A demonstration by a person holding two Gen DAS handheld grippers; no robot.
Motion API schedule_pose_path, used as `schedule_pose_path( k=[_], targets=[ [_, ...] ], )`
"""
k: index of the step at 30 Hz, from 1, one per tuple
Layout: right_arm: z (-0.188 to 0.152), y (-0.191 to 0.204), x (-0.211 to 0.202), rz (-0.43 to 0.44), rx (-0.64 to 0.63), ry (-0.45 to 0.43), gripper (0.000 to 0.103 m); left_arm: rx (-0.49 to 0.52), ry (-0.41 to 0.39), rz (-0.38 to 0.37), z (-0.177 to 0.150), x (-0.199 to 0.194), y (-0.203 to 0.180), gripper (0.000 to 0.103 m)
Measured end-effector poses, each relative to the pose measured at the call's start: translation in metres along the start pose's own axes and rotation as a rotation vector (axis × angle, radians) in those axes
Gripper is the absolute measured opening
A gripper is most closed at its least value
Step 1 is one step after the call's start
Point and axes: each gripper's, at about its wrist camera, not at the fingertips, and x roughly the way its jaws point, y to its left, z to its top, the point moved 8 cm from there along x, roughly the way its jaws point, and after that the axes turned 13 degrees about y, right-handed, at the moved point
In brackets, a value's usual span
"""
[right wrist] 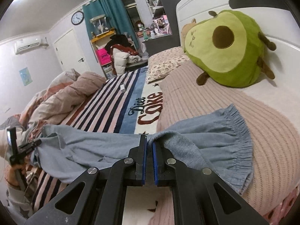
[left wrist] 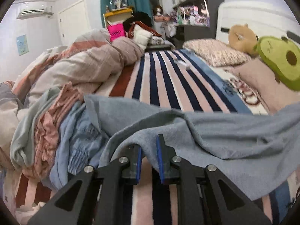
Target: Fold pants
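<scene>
a: where do the pants [right wrist: 97, 148] lie?

b: stretched left to right above the striped bed [right wrist: 112, 103], waistband at right.

a: and the jaws?

b: the right gripper [right wrist: 149, 140] is pinched tight on their near edge, the left gripper [left wrist: 149, 142] nearly closed on the other end.

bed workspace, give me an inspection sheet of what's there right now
surface: striped blanket over the bed, knitted pink cover on the headboard side
job's things: blue-grey pants stretched between both tools, elastic waistband end over the pink cover
clutter: heap of clothes, rumpled duvet, avocado plush, small white box
grippers: left tool shut on the pants; right tool shut on the pants
cables: nothing seen
surroundings: wall clock, teal curtain, air conditioner, door, cluttered shelves
</scene>
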Motion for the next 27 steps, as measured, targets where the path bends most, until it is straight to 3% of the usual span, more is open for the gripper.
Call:
schedule_pose_path(
  k=[4, 7, 12, 14, 19, 22, 26, 27],
  targets=[
    [-0.010, -0.001, 0.003, 0.024, 0.008, 0.011, 0.001, -0.023, 0.063, -0.018, -0.026, 0.009, 0.006, 0.019],
    [-0.019, -0.002, 0.002, 0.026, 0.005, 0.020, 0.000, -0.060, 0.111, -0.022, -0.047, 0.019, 0.013, 0.035],
    [-0.031, -0.002, 0.003, 0.044, 0.002, 0.038, 0.001, -0.175, 0.149, -0.069, -0.079, 0.027, 0.032, 0.070],
    [-0.035, -0.002, 0.004, 0.046, 0.001, 0.041, 0.001, -0.230, 0.154, -0.054, -0.091, 0.024, 0.043, 0.075],
    [-0.044, -0.004, 0.005, 0.071, 0.015, 0.049, 0.001, -0.365, 0.120, -0.135, -0.110, 0.011, 0.059, 0.076],
    [-0.045, -0.003, 0.005, 0.072, 0.009, 0.050, 0.001, -0.431, 0.097, -0.236, -0.102, 0.018, 0.061, 0.076],
    [-0.046, -0.003, 0.005, 0.072, 0.010, 0.052, 0.001, -0.472, 0.127, -0.335, -0.089, 0.041, 0.048, 0.075],
    [-0.045, -0.004, 0.002, 0.069, 0.015, 0.040, 0.001, -0.475, 0.129, -0.342, -0.085, 0.046, 0.045, 0.069]
  ],
)
